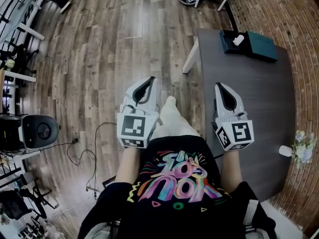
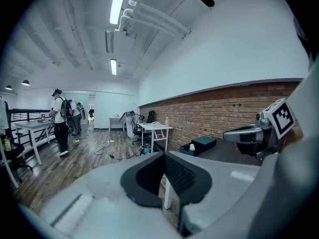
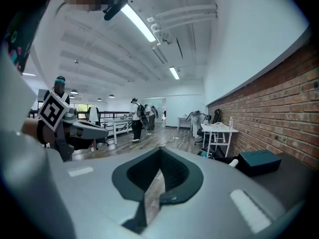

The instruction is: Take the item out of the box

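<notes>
A dark teal box (image 1: 249,45) lies at the far end of the dark grey table (image 1: 259,98), with a small white item (image 1: 239,40) at its left part. The box (image 2: 203,143) and white item (image 2: 192,147) also show in the left gripper view, and the box (image 3: 259,162) shows far off in the right gripper view. My left gripper (image 1: 151,78) is shut and empty, held over the wooden floor left of the table. My right gripper (image 1: 220,85) hovers over the table's near half, jaws together, nothing in them. Both are far from the box.
White table legs (image 1: 190,58) stand at the table's left side. A small white object (image 1: 285,151) and flowers (image 1: 302,146) sit at the table's right edge by the brick wall. Cables (image 1: 82,156) and a black device (image 1: 35,132) lie on the floor at left. People stand far off (image 2: 60,123).
</notes>
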Motion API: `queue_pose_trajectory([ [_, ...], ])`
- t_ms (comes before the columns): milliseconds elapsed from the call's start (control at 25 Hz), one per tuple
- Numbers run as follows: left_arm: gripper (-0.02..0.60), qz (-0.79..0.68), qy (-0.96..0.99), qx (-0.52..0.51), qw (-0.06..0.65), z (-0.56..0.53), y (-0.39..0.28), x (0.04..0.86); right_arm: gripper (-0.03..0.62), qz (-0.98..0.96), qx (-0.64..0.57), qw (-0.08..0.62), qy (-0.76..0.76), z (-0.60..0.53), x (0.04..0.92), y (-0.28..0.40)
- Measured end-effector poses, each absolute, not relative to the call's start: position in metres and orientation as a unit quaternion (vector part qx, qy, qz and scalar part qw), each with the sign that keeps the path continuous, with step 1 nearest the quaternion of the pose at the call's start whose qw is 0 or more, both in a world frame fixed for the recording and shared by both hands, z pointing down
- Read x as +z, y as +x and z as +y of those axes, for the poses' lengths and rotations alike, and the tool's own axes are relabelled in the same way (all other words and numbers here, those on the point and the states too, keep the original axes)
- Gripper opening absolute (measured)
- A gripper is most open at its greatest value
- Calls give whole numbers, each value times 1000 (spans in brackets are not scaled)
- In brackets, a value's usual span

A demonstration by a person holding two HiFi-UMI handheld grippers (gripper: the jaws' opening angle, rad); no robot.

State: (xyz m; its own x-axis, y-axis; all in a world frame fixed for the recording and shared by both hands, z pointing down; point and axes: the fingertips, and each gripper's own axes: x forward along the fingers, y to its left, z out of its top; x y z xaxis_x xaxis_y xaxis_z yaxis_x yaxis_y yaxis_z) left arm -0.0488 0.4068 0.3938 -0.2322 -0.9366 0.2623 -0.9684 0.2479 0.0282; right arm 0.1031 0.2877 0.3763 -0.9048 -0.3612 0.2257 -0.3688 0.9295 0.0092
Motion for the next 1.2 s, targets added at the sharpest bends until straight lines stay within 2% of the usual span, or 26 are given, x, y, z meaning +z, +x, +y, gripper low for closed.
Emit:
queue_pose_trajectory([
  [840, 2, -773, 619, 94, 102, 257, -185, 386, 1, -972, 35, 103, 208, 136, 382, -24],
  [1200, 2, -763, 629, 115, 88, 197, -203, 378, 1, -971, 44, 82, 218, 80, 378, -40],
])
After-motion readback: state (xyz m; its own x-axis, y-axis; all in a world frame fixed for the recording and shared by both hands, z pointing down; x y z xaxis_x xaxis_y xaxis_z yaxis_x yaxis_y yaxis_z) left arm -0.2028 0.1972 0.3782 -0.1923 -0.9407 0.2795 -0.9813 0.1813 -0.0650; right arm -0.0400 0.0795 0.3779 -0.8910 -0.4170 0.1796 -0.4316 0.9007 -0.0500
